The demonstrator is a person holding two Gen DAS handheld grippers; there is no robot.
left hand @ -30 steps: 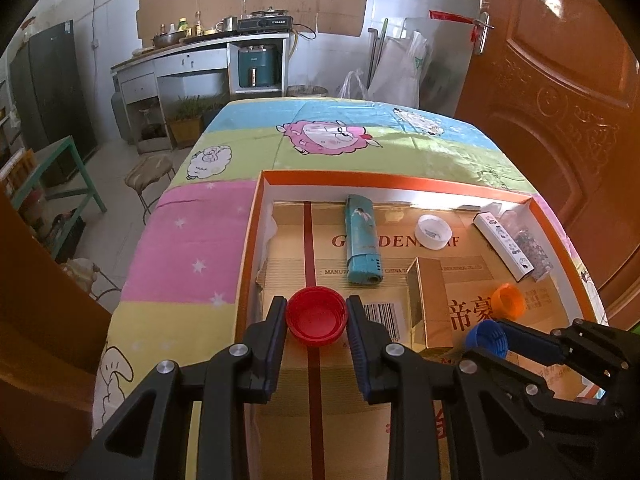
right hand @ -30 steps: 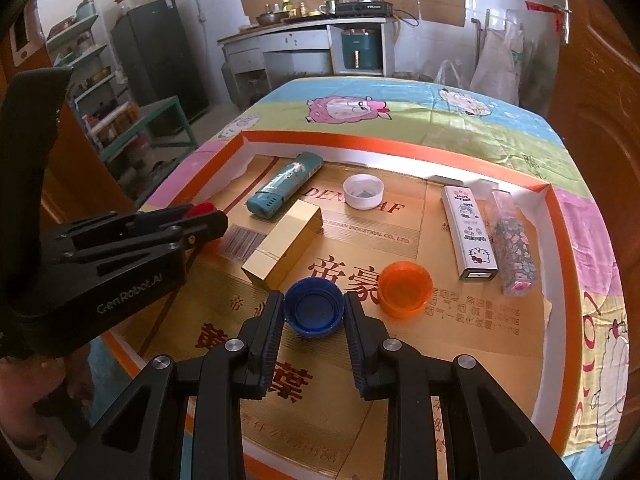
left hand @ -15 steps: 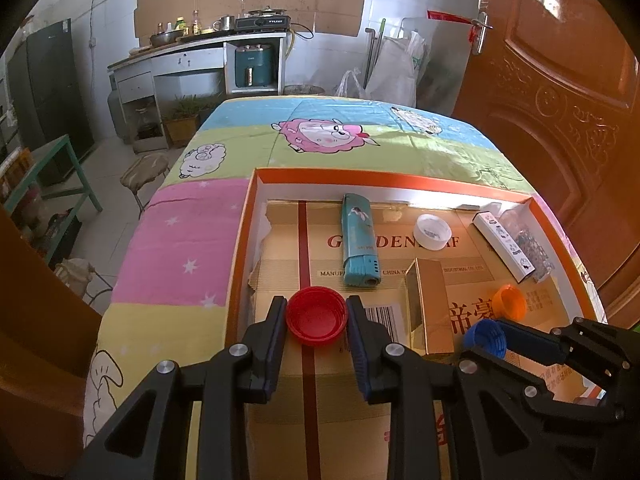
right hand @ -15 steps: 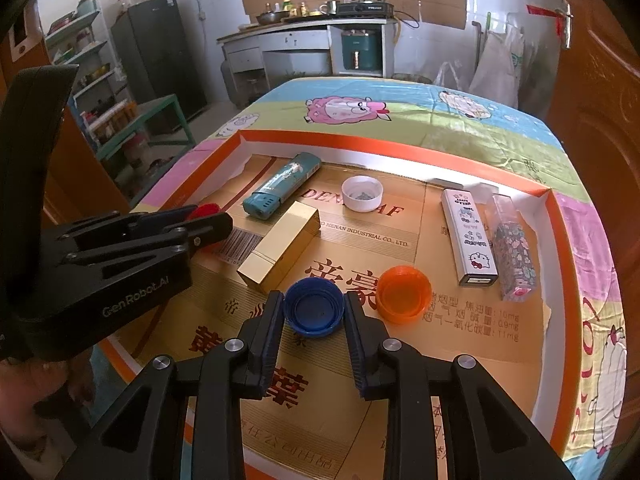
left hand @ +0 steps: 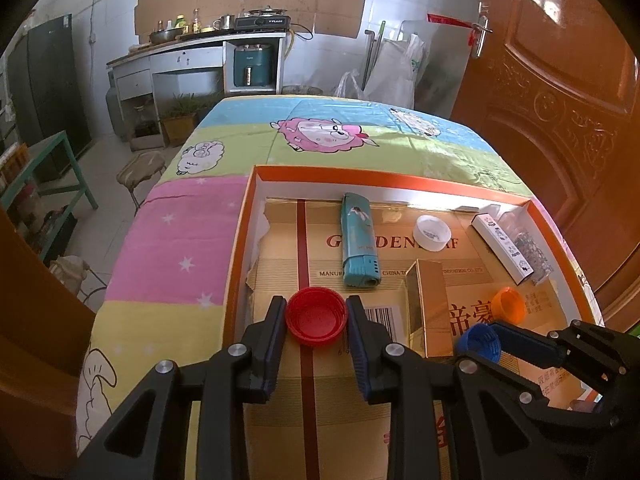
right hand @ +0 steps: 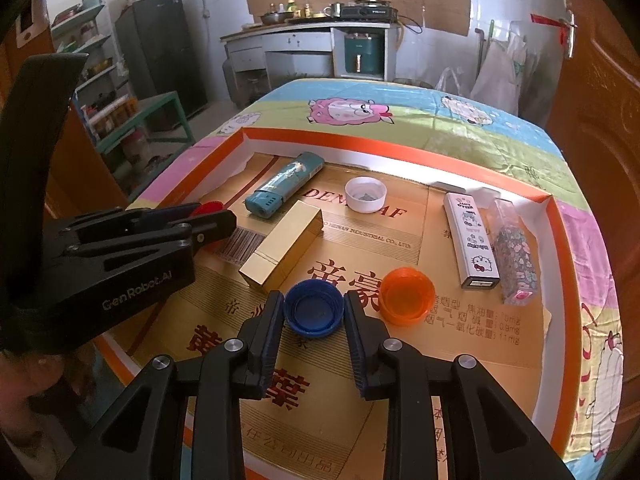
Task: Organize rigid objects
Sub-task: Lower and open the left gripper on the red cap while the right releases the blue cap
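Four caps (right hand: 314,308), two gripped

Home kitchen, counter (left hand: 192,46) with pots and stove (left hand: 262,21), fridge (right hand: 168,48), cartoon-cloth table (left hand: 320,136)

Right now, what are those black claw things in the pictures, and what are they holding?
They are two grabbing tools, each with two fingers, and a person holds one in each hand. A small camera sits on each tool and looks along its fingers, so you get one picture from the left tool and one from the right.

The left gripper is pinching a red cap. The right gripper is pinching a blue cap.

Below them is a shallow orange tray lined with cardboard, on a table with a cartoon sheep cloth. In the tray lie an orange cap, a white cap, a gold box, a teal lighter, a white Hello Kitty box and a flowery clear box.
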